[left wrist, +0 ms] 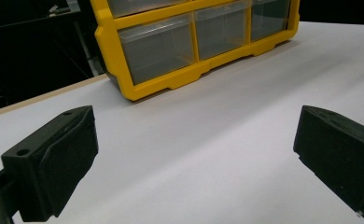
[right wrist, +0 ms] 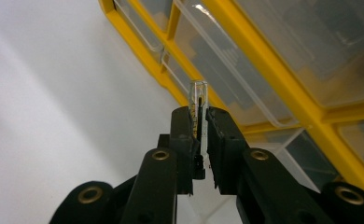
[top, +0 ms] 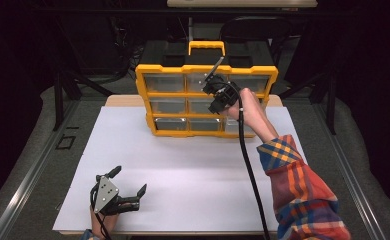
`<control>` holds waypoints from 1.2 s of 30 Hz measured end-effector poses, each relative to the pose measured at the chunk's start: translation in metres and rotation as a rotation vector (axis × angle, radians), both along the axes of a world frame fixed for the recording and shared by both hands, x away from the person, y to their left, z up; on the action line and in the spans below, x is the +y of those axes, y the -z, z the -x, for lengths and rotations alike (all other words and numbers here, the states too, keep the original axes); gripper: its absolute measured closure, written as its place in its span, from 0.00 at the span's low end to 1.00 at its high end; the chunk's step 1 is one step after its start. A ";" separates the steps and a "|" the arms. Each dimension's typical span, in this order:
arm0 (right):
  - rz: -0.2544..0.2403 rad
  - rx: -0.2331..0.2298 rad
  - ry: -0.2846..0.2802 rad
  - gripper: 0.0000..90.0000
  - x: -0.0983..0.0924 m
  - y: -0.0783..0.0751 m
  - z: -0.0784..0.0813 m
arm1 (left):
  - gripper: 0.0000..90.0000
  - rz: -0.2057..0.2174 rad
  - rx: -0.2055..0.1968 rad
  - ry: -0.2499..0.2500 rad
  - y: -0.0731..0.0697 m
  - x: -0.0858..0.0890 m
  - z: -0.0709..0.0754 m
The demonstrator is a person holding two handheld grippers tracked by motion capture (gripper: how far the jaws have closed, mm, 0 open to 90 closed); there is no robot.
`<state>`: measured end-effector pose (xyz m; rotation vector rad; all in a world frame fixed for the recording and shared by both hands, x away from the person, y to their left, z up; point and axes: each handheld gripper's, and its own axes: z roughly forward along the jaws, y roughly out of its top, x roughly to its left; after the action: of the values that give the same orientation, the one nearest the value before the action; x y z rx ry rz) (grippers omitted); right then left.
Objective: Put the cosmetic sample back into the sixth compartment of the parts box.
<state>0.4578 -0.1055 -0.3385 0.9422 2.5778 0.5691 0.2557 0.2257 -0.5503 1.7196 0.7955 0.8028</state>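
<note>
A yellow organizer point(top: 205, 70) with clear drawers and a black back stands upright at the far side of the white table top point(top: 183, 175). My right gripper point(top: 212, 80) is raised in front of its upper right drawers, jaws pointing up and away. It is shut on a thin clear plastic piece point(right wrist: 199, 91) that sticks out past the fingertips, and in the high view that clear piece point(top: 219, 63) rises over the organizer's top edge. My left gripper point(top: 130, 180) rests low at the near left with its jaws wide apart and nothing between them point(left wrist: 194, 154).
The organizer's yellow frame point(left wrist: 166, 86) sits on the far half of the white board, its carry handle point(top: 206, 46) on top. A cable point(top: 250, 170) trails from the right gripper along a plaid sleeve point(top: 303, 195). Dark floor and stands surround the table.
</note>
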 end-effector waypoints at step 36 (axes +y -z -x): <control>0.009 -0.009 0.088 0.90 -0.053 -0.028 0.001 | 0.00 -0.002 0.002 -0.001 0.000 0.000 -0.001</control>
<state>0.4566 -0.1589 -0.3107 1.0410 2.5144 0.5359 0.2565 0.2256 -0.5505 1.7224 0.7970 0.8032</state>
